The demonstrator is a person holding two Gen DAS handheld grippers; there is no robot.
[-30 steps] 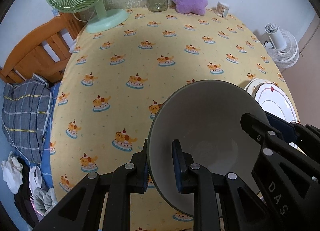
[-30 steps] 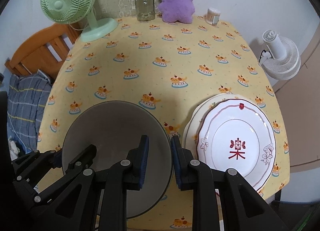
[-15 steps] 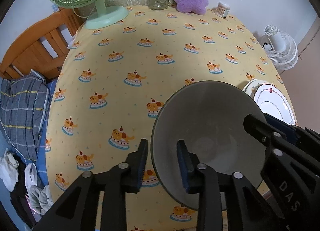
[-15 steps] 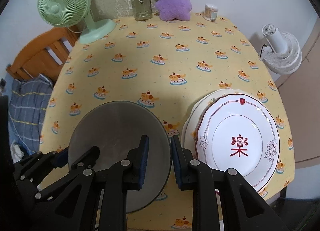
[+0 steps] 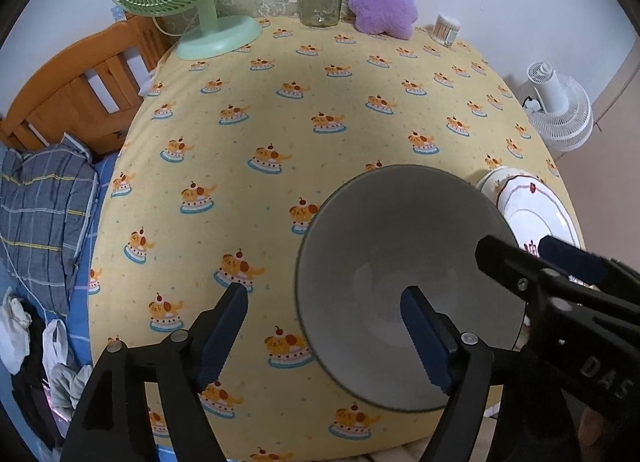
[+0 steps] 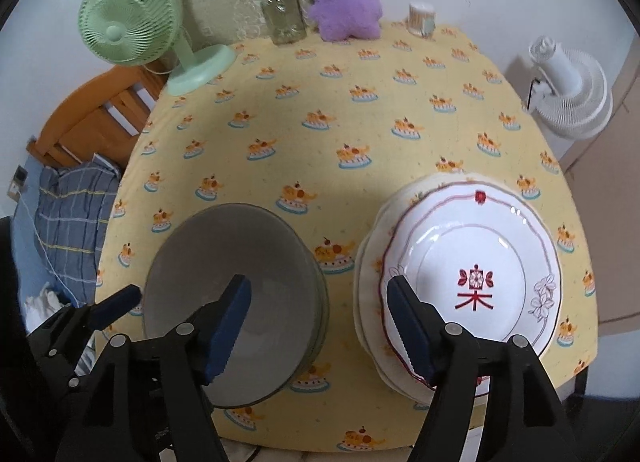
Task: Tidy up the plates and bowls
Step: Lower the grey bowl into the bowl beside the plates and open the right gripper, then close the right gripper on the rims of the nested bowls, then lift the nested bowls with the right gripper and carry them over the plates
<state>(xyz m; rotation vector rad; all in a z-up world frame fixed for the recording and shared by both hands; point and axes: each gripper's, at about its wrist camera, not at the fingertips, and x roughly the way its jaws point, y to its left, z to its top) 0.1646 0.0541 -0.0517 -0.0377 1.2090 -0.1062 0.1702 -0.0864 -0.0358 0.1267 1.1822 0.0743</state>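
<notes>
Grey bowl (image 5: 404,278) beside stacked plates (image 6: 472,278), top one bearing red "木"-like mark. Left hand-held gripper (image 5: 324,338) and right hand-held gripper (image 6: 318,326) just opened, released; "DAS" lettering visible.

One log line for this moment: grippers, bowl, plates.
left gripper: jaws just opened, straddling bowl rim | right gripper: jaws just opened, same | grey bowl: released, on tablecloth | plates: stacked beside bowl

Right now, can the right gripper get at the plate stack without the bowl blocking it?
Probably yes. The right gripper is open, one finger already over the plate stack; the grey bowl sits apart, beside it.
</notes>
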